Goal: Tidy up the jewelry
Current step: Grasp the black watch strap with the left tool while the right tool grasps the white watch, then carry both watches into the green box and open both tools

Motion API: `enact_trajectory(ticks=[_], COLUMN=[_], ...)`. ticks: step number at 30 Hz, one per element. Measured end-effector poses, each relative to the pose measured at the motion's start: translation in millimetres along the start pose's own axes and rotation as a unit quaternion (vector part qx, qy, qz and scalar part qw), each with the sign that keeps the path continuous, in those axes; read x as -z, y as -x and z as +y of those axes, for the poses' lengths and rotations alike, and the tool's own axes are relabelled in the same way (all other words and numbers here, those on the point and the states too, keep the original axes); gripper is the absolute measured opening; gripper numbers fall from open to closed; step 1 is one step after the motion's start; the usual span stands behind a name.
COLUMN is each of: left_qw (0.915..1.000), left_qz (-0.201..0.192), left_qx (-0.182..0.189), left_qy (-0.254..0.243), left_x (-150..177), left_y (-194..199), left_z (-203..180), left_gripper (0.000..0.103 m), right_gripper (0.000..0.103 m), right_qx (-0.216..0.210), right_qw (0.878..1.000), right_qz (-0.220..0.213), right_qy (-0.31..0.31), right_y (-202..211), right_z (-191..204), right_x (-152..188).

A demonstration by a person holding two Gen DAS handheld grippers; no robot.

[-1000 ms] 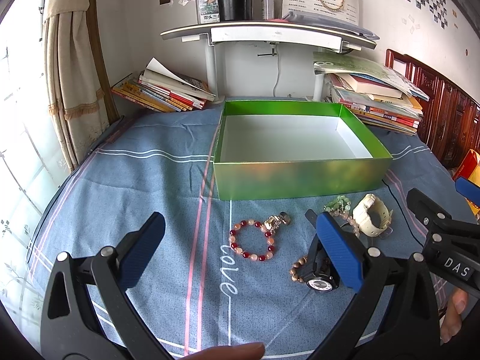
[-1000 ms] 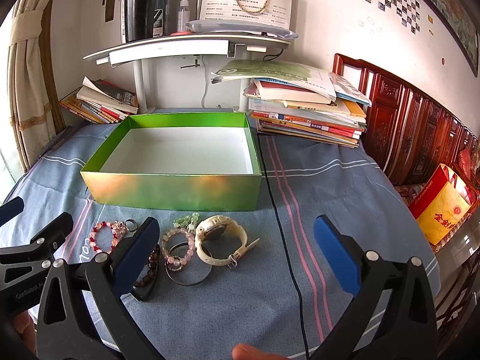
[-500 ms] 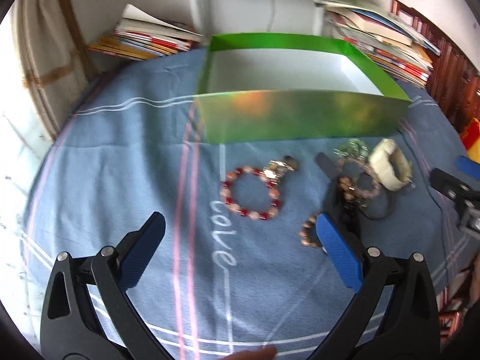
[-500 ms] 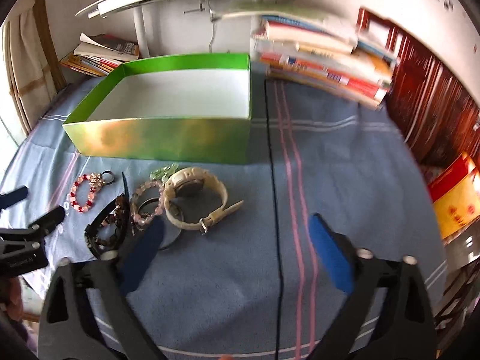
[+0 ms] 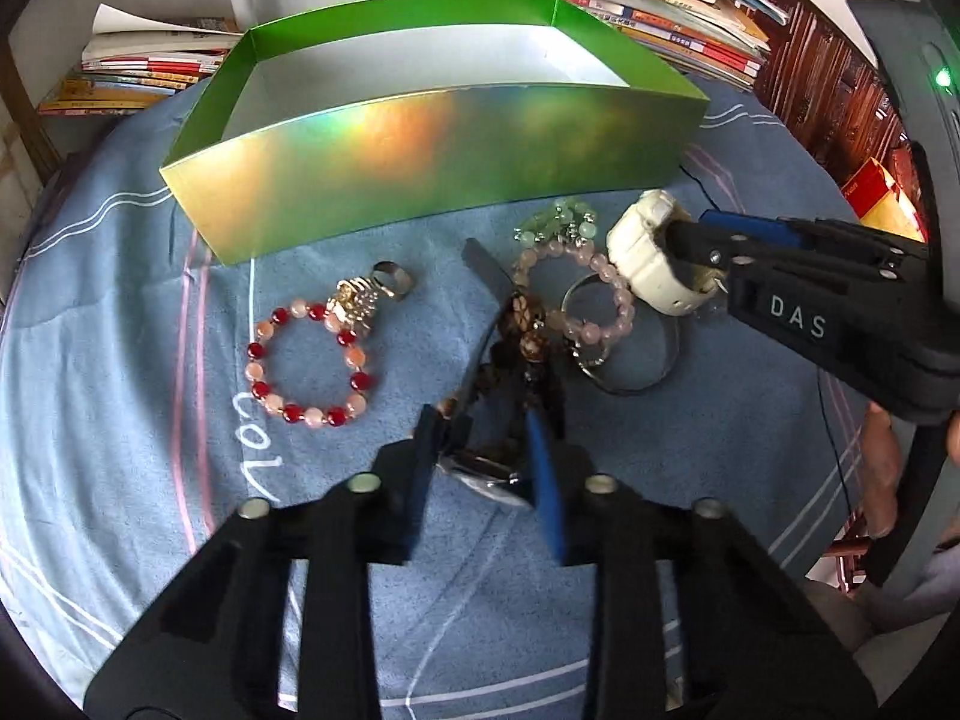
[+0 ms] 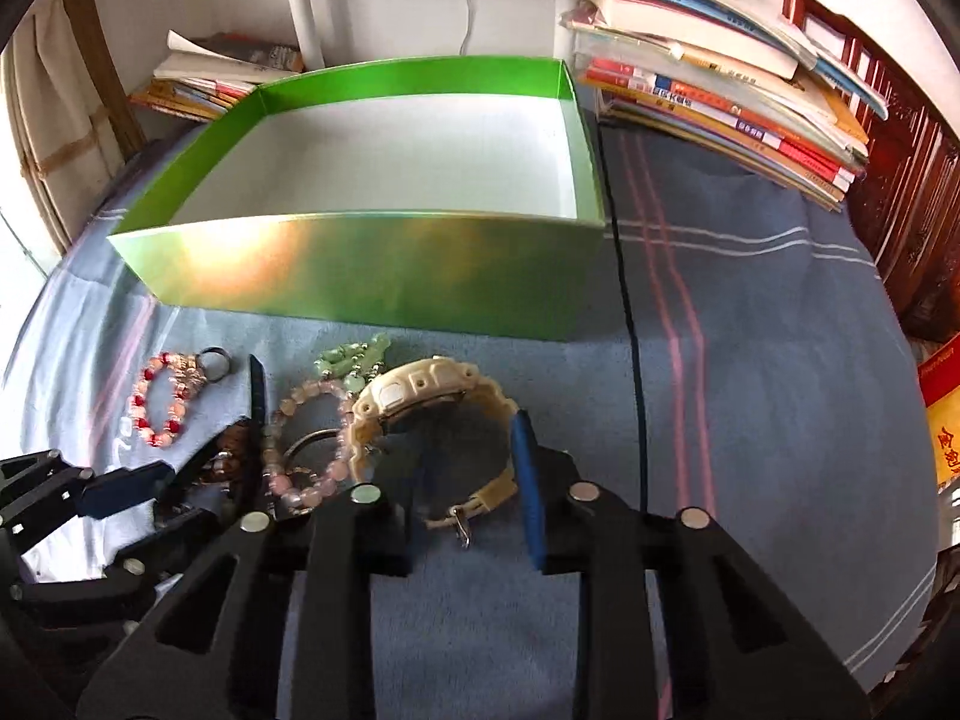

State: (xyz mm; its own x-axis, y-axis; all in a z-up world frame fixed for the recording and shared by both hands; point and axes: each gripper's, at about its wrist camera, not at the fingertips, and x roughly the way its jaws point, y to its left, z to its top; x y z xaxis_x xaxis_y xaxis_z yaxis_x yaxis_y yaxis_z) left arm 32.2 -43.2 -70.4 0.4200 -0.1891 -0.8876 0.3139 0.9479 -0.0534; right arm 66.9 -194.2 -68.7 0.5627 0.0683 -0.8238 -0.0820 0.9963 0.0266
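A green box (image 5: 420, 180) stands with nothing in it on the blue cloth, and the jewelry lies in front of it. My left gripper (image 5: 483, 474) points down. Its jaws are closing, and the blue pads touch both sides of a black watch (image 5: 474, 468) tangled with a brown bead bracelet (image 5: 522, 324). My right gripper (image 6: 471, 468) has its jaws closing around the strap of a cream watch (image 6: 414, 390). One finger is inside the strap loop and the other outside, with a gap left. A red-and-pink bracelet (image 5: 291, 414) and a pink bracelet (image 5: 600, 267) lie loose.
Green beads (image 5: 558, 222), a ring (image 5: 390, 285) and a thin metal bangle (image 5: 630, 387) lie among the pieces. Stacks of books (image 6: 720, 102) sit behind and right of the box. A black cable (image 6: 630, 330) runs down the cloth. A carved wooden bed frame (image 6: 912, 180) is at the right.
Both grippers came down toward the jewelry and tilted steeply. Their jaws went from wide open to narrow, the left around the black watch, the right around the cream watch's strap.
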Motion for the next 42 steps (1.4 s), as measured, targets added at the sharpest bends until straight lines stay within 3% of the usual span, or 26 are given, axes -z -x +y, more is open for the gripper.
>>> enact_trajectory(ticks=[2, 4, 9, 13, 19, 20, 21, 24, 29, 33, 35, 37, 40, 42], left_qw=[1.0000, 0.9998, 0.9989, 0.9976, 0.9981, 0.9982, 0.9983, 0.9984, 0.9983, 0.9983, 0.9985, 0.9984, 0.9985, 0.9983], left_qz=[-0.002, -0.009, -0.019, -0.043, -0.029, -0.026, -0.022, -0.015, -0.013, -0.005, -0.001, 0.001, -0.010, -0.023], left_qx=[-0.004, -0.014, -0.015, -0.013, -0.012, -0.013, -0.015, -0.016, -0.013, -0.008, -0.010, -0.006, -0.007, -0.004], left_qy=[0.006, 0.012, 0.039, 0.053, 0.053, 0.052, 0.051, 0.052, 0.055, 0.057, 0.054, 0.056, 0.054, 0.054], left_x=[0.4, -1.4, -9.4, -13.4, -11.2, -11.5, -11.1, -11.6, -12.4, -13.5, -12.2, -12.6, -12.9, -13.5], left_y=[-0.4, 1.5, 12.8, 27.2, 21.1, 18.4, 15.2, 6.7, 2.2, -4.2, -7.2, -7.8, -1.4, 6.9], left_z=[2.3, 6.6, 24.2, 34.6, 34.6, 34.0, 33.4, 31.8, 32.8, 33.2, 32.2, 31.7, 31.3, 32.0], left_gripper=[0.025, 0.015, 0.007, 0.006, 0.006, 0.006, 0.006, 0.006, 0.007, 0.008, 0.008, 0.007, 0.007, 0.007], right_gripper=[0.012, 0.001, 0.000, 0.000, 0.001, 0.002, 0.011, 0.046, 0.047, 0.031, 0.029, 0.012, 0.009, 0.009], right_qx=[-0.005, -0.007, -0.024, -0.020, -0.013, -0.015, -0.021, -0.022, -0.008, -0.011, -0.009, -0.009, -0.033, -0.027], right_qw=[1.000, 1.000, 1.000, 0.999, 1.000, 1.000, 1.000, 1.000, 1.000, 1.000, 1.000, 1.000, 0.999, 0.999], right_qz=[0.007, 0.008, -0.013, -0.036, -0.018, -0.016, -0.012, -0.008, -0.001, -0.002, -0.004, -0.005, -0.009, -0.016], right_qy=[0.002, 0.005, -0.008, -0.012, -0.012, -0.013, -0.015, -0.016, -0.001, 0.008, 0.007, -0.002, -0.018, -0.017], right_y=[-6.5, -9.2, 1.2, 15.8, 6.9, 6.0, 3.6, -0.6, -13.1, -17.6, -17.2, -15.8, -9.5, -3.5], right_z=[-0.5, -1.5, -10.9, -17.0, -16.1, -15.1, -14.2, -14.8, -12.6, -10.6, -9.7, -13.1, -19.6, -18.9], right_x=[1.4, 2.9, 1.5, -1.8, 4.7, 5.8, 6.7, 7.8, 4.4, 3.8, 4.1, 4.2, 3.5, 3.1])
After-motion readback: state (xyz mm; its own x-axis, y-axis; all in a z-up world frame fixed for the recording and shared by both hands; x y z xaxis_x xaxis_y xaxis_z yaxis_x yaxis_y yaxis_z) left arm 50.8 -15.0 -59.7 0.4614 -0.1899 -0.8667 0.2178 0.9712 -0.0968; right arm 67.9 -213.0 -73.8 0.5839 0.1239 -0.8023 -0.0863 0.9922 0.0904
